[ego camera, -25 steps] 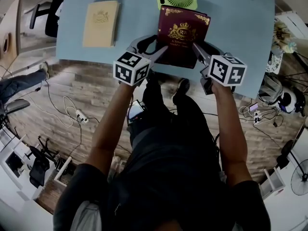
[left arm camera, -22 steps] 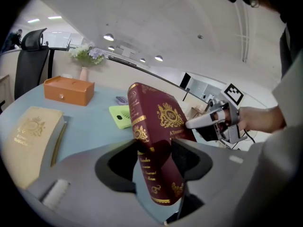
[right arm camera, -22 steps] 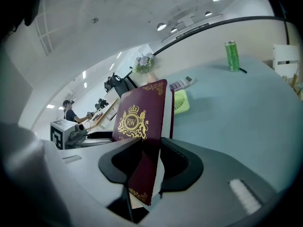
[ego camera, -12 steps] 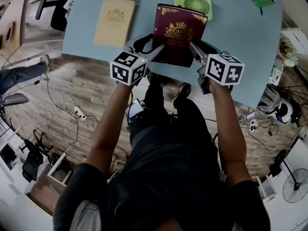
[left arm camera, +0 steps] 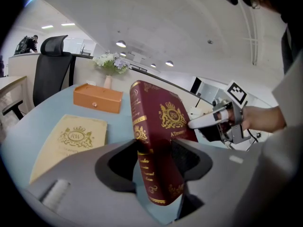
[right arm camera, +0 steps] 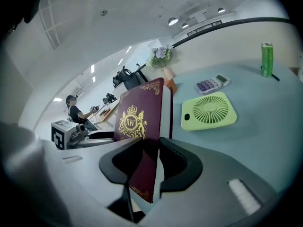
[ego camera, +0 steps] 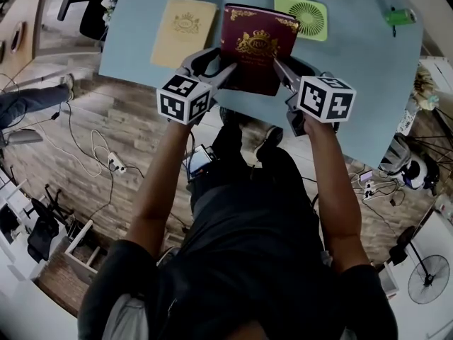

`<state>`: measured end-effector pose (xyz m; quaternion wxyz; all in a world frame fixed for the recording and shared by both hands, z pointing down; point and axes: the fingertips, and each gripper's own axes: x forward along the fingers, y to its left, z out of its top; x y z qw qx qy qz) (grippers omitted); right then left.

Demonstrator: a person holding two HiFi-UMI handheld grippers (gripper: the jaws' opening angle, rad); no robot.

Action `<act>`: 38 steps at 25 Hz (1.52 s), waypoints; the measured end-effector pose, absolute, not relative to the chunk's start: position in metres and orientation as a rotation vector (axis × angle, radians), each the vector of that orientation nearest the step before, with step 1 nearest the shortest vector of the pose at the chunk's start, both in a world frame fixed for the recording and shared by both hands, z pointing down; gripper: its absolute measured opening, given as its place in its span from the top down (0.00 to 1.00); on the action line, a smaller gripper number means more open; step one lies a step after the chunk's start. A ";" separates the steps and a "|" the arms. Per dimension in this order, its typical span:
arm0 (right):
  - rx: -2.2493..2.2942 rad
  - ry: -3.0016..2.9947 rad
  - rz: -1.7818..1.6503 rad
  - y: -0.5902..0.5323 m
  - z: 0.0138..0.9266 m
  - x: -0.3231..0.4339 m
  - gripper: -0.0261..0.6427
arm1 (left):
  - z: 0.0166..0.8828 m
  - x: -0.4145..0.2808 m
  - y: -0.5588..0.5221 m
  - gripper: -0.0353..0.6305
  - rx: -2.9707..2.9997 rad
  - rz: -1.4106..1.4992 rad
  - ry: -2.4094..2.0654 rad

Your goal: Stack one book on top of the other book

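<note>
Both of your grippers have carried the maroon book (ego camera: 256, 44) leftward in the head view, so it now sits just beside the tan book (ego camera: 185, 32).

Your left gripper (ego camera: 221, 71) is clamped on the book's spine-side lower corner. Your right gripper (ego camera: 282, 71) has the opposite corner between its jaws, which are closing on it. The orange box (left arm camera: 97, 98) at the far side of the table (ego camera: 354, 83) is closed, so you cannot see its contents. The maroon book lies cover-up with its long axis running up the frame, leaning a little right, and its lower end is over the table's near edge. The tan book lies flat at upper left, its long axis nearly parallel. To the right are the green fan (ego camera: 306, 16) and a green can (ego camera: 400, 16), with bare tabletop at lower right.
</note>
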<state>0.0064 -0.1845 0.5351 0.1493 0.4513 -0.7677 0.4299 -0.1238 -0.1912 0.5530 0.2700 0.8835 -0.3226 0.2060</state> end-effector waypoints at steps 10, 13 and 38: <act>1.242 -2.212 1.230 -0.197 0.533 -0.027 0.80 | 0.552 -0.158 -0.200 0.54 2.351 0.558 -0.931; 1.227 -2.215 1.229 -0.203 0.535 -0.047 0.80 | 0.555 -0.177 -0.205 0.54 2.344 0.559 -0.946; 1.091 -2.125 1.419 -0.218 0.551 -0.115 0.82 | 0.545 -0.240 -0.245 0.54 2.363 0.683 -0.949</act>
